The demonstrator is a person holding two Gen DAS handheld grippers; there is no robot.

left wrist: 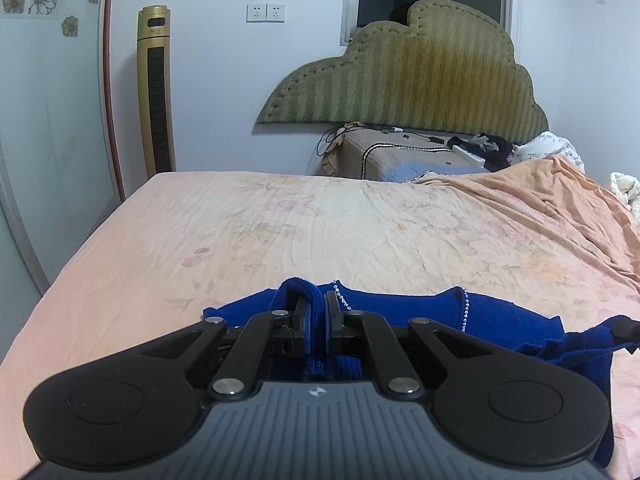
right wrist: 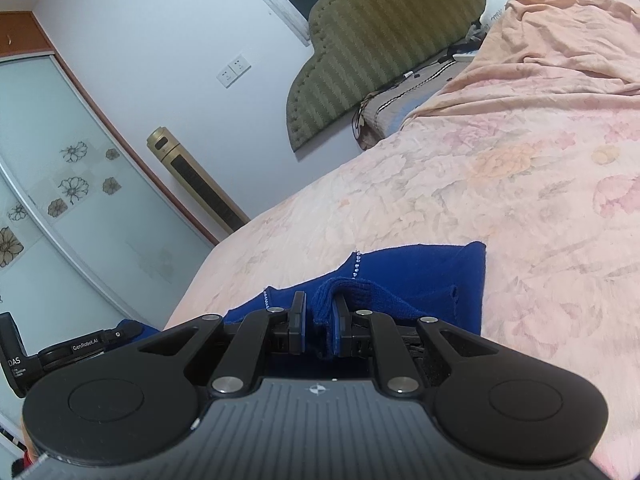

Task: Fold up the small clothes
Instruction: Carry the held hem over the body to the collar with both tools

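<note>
- The blue knit top lies at the near edge of the bed, spread across the floral bedsheet, with a line of small rhinestones running along what looks like its neckline.
- Left gripper is clamped on a ribbed bunch of that blue knit, the fabric pinched upright between the two pads and rising just above the fingertips.
- Right gripper has the same sort of hold: a fold of ribbed hem or cuff squeezed between its pads, drooping down through the gap.
- From the right wrist camera the left gripper shows at the left side, just beside more blue cloth, so both tools are on the one garment, set apart along its near side.
- Progress, as I read it: early days. Both grips look secured, but the body of the top is flat and open on the sheet, no clean crease or stacked layer to be seen.
- Left to do, by my judgement: carry the pinched edge over, lay it down, and square the garment into a packet.
- Farther off, a pillow and a dark heap of clothes sit at the head edge under the green headboard; a gold tower fan stands by the far-left corner.
</note>
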